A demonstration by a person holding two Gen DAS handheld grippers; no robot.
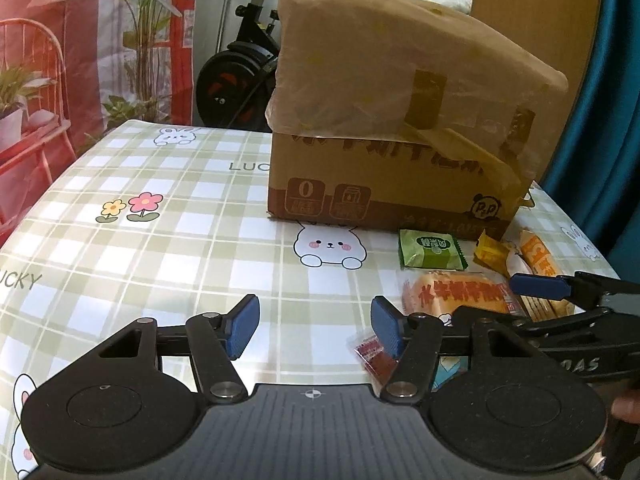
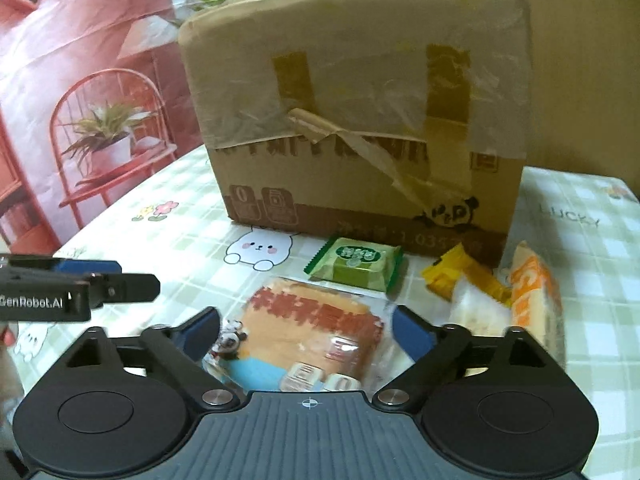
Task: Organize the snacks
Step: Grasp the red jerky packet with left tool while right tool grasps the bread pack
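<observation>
The right gripper (image 2: 308, 332) is hovering low over the orange cake packet (image 2: 316, 328), with its fingers spread apart and nothing clamped between them. The packet is lying flat on the worktop (image 2: 176, 248), directly ahead of and between the two blue pads. Its long axis is running roughly along the line of approach, slightly skewed, so its shorter width is facing across the opening. The opening is looking just wide enough to take that width; this is a judgement, since motion blur is softening the right pad.

The left gripper (image 1: 316, 326) is also standing with its fingers apart and is holding nothing. It is pointing at bare checked cloth, with a small red sweet (image 1: 370, 354) lying just beside its right finger. From the left wrist view, the cake packet (image 1: 456, 294) is lying to the right of this gripper, and the right gripper (image 1: 540, 284) is reaching over the packet from that side. The right gripper is therefore the nearer one for this pick.

Beyond the cake packet, the green packet (image 2: 356, 264), the yellow packet (image 2: 460, 276) and the orange-and-white packet (image 2: 536, 296) are lying near the foot of the taped cardboard box (image 2: 360, 120). The box is appearing shut under clear film. Whether it is the intended container cannot be told.
</observation>
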